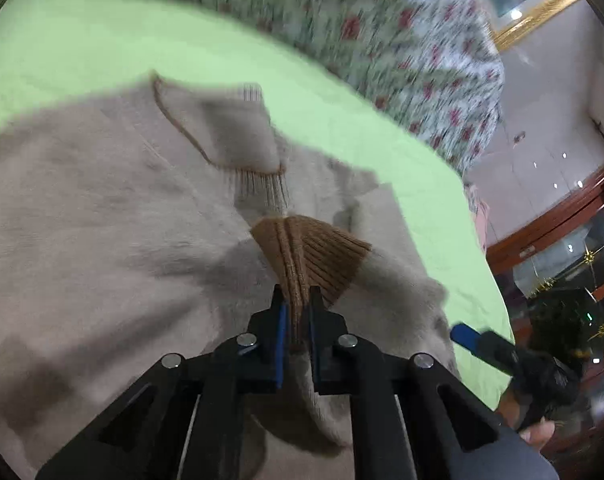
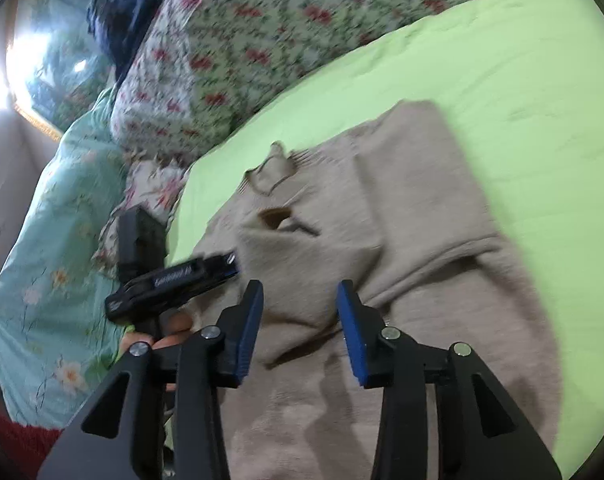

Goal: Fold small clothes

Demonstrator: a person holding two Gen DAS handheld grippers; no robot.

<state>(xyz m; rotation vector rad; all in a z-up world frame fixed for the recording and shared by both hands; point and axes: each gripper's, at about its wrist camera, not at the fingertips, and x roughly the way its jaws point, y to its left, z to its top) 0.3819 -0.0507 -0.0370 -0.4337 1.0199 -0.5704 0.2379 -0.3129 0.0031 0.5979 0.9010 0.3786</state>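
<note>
A beige knitted sweater (image 1: 101,220) lies spread on a light green sheet (image 1: 101,40), its neckline edged in brown. My left gripper (image 1: 295,300) is shut on the brown ribbed cuff (image 1: 314,256) of one sleeve, which is pulled over the sweater's body. In the right wrist view the sweater (image 2: 422,240) lies partly folded, and my right gripper (image 2: 299,292) hovers open just above it with nothing between its blue pads. The left gripper (image 2: 231,264) shows at the sweater's left edge. The right gripper (image 1: 474,338) appears at the sweater's right edge in the left wrist view.
A floral quilt (image 2: 241,40) is bunched along the far side of the sheet, with teal flowered bedding (image 2: 41,260) to its left. A wooden glass-fronted cabinet (image 1: 562,232) stands beyond the bed's edge. Bare green sheet (image 2: 502,80) surrounds the sweater.
</note>
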